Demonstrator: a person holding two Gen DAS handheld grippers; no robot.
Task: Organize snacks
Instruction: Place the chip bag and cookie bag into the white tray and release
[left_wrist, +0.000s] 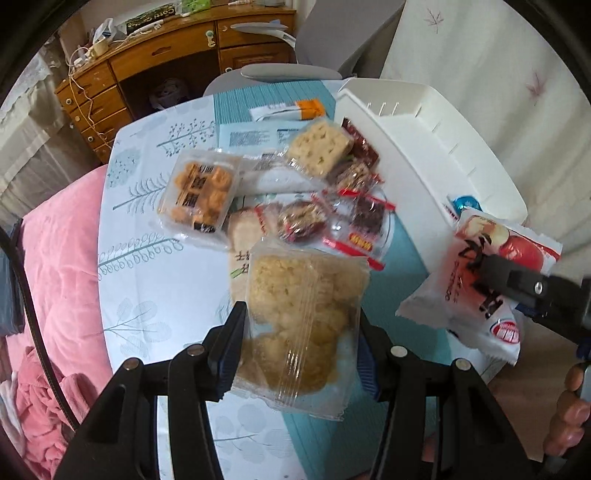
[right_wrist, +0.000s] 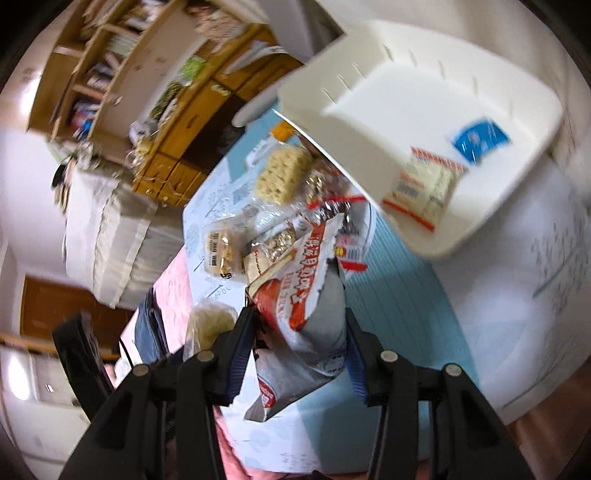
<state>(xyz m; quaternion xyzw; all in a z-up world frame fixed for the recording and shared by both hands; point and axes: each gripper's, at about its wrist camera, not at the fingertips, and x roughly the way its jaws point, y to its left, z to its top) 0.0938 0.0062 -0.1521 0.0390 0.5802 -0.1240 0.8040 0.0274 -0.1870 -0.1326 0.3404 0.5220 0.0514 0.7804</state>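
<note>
Pastry packet (left_wrist: 303, 325) between left gripper (left_wrist: 301, 354) fingers (left_wrist: 229, 347)

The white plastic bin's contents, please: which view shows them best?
The right wrist view: it looks into the white plastic bin, showing a blue packet and a red-edged packet. The left wrist view shows only a blue sliver.

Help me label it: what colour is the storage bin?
White; the storage bin shows best in the left wrist view.
</note>
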